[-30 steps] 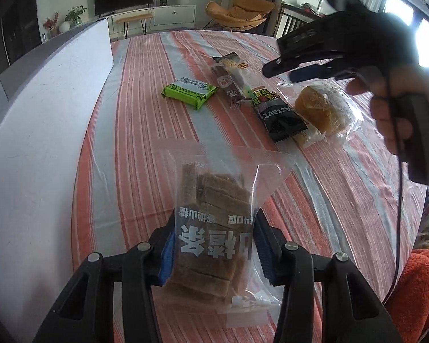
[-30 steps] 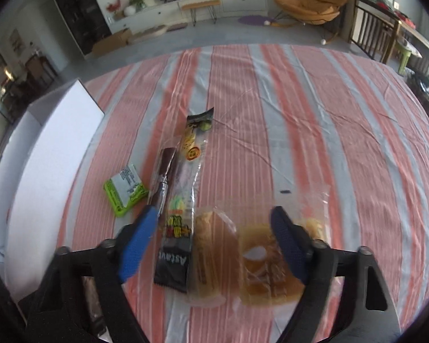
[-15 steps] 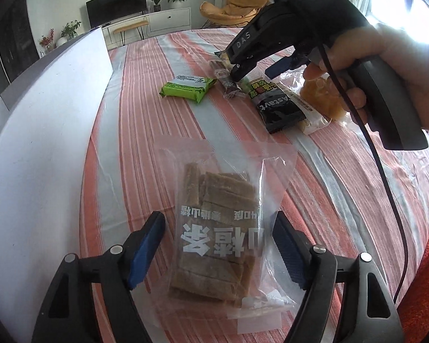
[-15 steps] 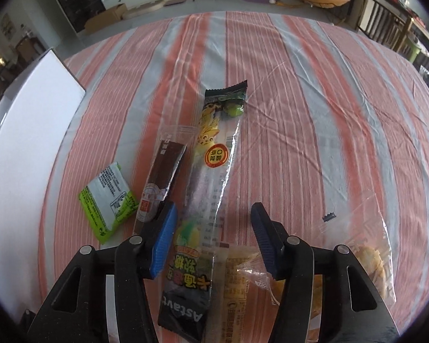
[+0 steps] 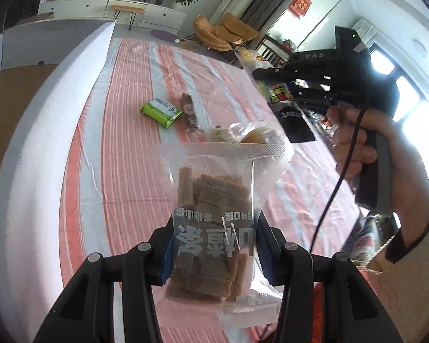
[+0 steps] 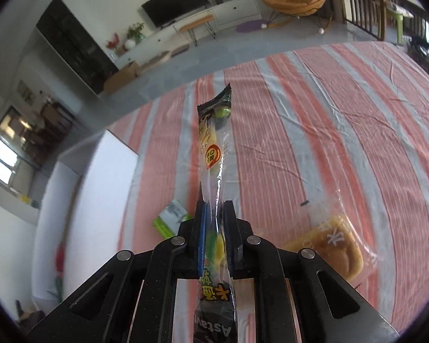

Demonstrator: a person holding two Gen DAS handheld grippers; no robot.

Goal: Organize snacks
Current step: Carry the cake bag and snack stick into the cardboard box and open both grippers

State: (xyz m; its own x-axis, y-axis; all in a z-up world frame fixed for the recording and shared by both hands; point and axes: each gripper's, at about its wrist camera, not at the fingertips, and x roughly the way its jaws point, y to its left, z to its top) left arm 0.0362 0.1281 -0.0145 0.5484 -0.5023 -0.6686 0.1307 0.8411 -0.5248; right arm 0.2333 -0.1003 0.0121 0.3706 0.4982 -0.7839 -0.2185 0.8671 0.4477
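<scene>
My left gripper [image 5: 213,245] is shut on a clear bag of brown snack bars [image 5: 214,208] and holds it above the striped tablecloth. My right gripper [image 6: 214,228] is shut on a long clear snack stick packet [image 6: 214,148] with a black end, lifted off the table; it also shows in the left wrist view [image 5: 283,97]. On the table lie a green packet [image 5: 160,111], a brown bar [image 5: 189,111] and a bagged bread [image 6: 331,245].
A tall white box wall [image 5: 43,131] stands along the left side of the table; it also shows in the right wrist view [image 6: 100,200]. The striped cloth [image 6: 314,143] covers the table. Living-room furniture stands beyond the far edge.
My left gripper opened around the snack-bar bag, then shut on it and lifted it. My right gripper shut on the long stick packet and raised it off the table.
</scene>
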